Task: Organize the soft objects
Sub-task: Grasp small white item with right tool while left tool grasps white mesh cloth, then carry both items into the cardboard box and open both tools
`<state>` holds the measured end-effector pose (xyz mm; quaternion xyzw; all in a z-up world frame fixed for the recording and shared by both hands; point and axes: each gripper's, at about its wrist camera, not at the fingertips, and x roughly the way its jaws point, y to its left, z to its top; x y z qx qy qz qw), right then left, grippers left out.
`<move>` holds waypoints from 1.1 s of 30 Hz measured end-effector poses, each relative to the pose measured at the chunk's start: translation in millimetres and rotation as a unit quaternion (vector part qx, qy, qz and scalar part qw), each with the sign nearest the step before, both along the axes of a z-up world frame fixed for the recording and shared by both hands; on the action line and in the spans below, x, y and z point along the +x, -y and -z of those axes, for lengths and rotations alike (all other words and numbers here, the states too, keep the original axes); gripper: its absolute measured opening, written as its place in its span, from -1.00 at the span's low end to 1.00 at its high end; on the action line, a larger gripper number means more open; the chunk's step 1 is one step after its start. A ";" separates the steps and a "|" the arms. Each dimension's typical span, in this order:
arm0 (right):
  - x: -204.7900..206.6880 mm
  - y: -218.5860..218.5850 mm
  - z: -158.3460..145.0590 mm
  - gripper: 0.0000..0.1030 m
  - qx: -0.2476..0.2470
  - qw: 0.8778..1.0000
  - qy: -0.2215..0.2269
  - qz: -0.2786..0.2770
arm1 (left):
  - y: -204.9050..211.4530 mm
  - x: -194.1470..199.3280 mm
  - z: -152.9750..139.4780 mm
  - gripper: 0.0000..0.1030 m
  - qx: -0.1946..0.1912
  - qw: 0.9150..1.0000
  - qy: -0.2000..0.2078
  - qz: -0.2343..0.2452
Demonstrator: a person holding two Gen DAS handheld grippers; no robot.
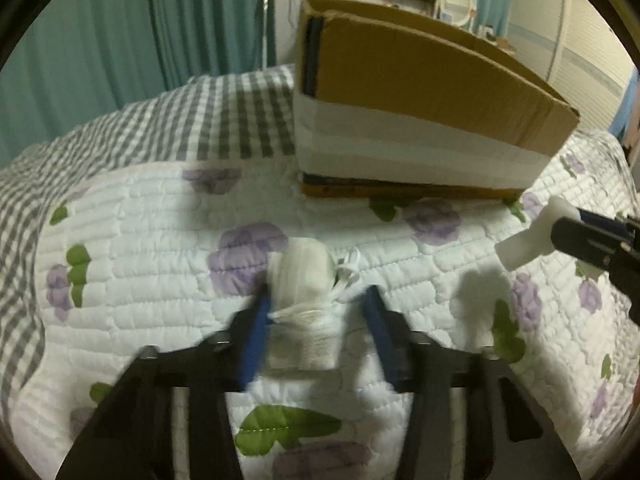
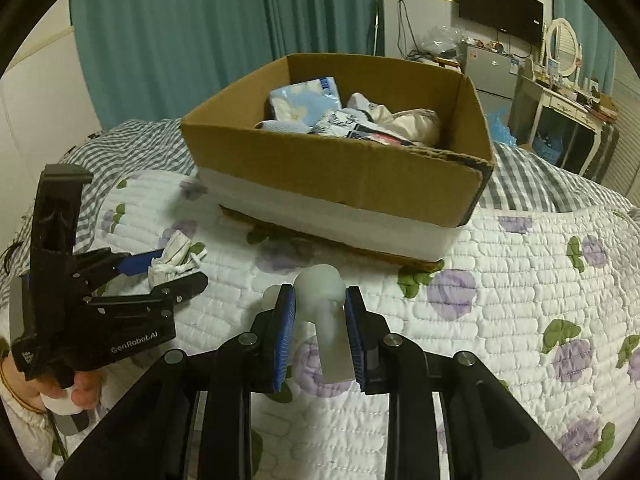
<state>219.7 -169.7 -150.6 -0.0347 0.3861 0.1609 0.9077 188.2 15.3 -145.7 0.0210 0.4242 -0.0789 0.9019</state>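
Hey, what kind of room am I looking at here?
Most likely a bedroom at home: a quilted floral bedspread covers the bed, a vanity table with an oval mirror stands by the wall, and teal curtains hang behind.

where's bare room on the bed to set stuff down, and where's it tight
Free: the floral quilt on the right of the right-wrist view, below the cardboard box; also the gingham bedding left of the box. Crowded: in front of the box, where the left gripper pinches a white cloth roll and the right gripper holds a white soft toy. The box already holds clothes.
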 end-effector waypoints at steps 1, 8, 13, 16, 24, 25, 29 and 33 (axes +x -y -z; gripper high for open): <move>-0.4 0.1 -0.4 -0.52 0.003 1.000 0.001 0.000 | 1.4 -2.0 -1.8 -0.44 -0.001 1.000 0.001 0.007; -17.2 7.1 -15.9 -0.52 0.020 1.000 0.014 0.008 | 13.7 -32.9 -30.4 -0.47 -0.004 0.999 0.034 0.034; -36.2 12.4 -46.8 -0.52 0.028 0.999 0.042 0.007 | 18.3 -51.1 -75.9 -0.47 -0.029 0.996 0.070 0.049; -43.4 18.0 -76.4 -0.52 0.034 0.997 0.067 0.007 | 23.7 -52.7 -107.9 -0.47 -0.039 0.993 0.094 0.055; -22.5 26.7 -154.3 -0.51 0.034 0.988 0.149 0.013 | 44.8 -6.6 -167.4 -0.46 -0.051 0.988 0.132 0.066; -13.8 25.8 -163.7 -0.51 0.032 0.987 0.160 0.013 | 46.9 2.7 -169.7 -0.46 -0.051 0.988 0.134 0.065; 24.0 24.6 -171.3 -0.51 0.043 0.986 0.163 0.010 | 54.1 39.9 -165.1 -0.46 -0.046 0.989 0.127 0.066; 75.0 18.7 -147.6 -0.50 0.041 0.989 0.141 0.006 | 57.2 75.7 -145.0 -0.46 -0.043 0.991 0.113 0.060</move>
